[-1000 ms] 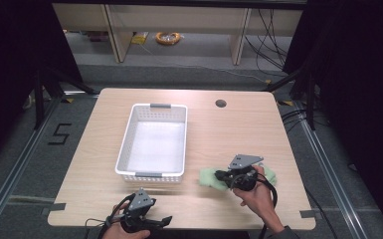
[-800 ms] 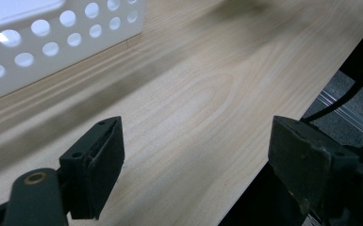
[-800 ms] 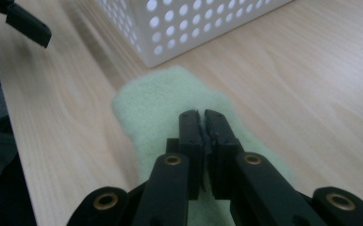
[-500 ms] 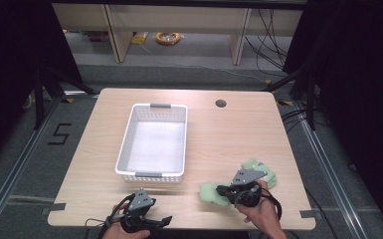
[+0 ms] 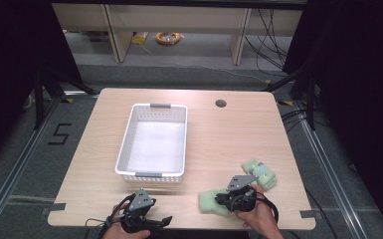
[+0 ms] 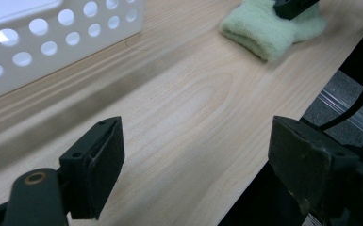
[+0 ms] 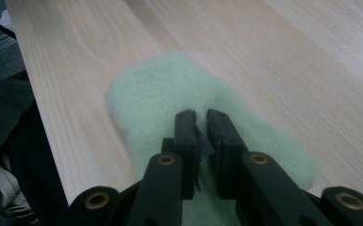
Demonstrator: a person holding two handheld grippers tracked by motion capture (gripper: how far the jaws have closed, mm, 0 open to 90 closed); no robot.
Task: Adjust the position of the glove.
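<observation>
A white perforated plastic basket (image 5: pixel 153 144) sits at the centre of the light wooden table (image 5: pixel 229 134). At its 4 o'clock lies a flat pale green fleecy sock (image 5: pixel 211 202). A second bundled green sock (image 5: pixel 259 173) lies at that sock's 2 o'clock, near the table's right edge.

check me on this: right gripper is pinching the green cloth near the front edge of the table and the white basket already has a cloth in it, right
Not quite. The right gripper does pinch the green cloth near the table front edge, but the high view shows the white basket empty.

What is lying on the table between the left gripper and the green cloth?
Nothing: bare wooden table runs from the open left gripper to the green cloth, as the left gripper view shows.
</observation>
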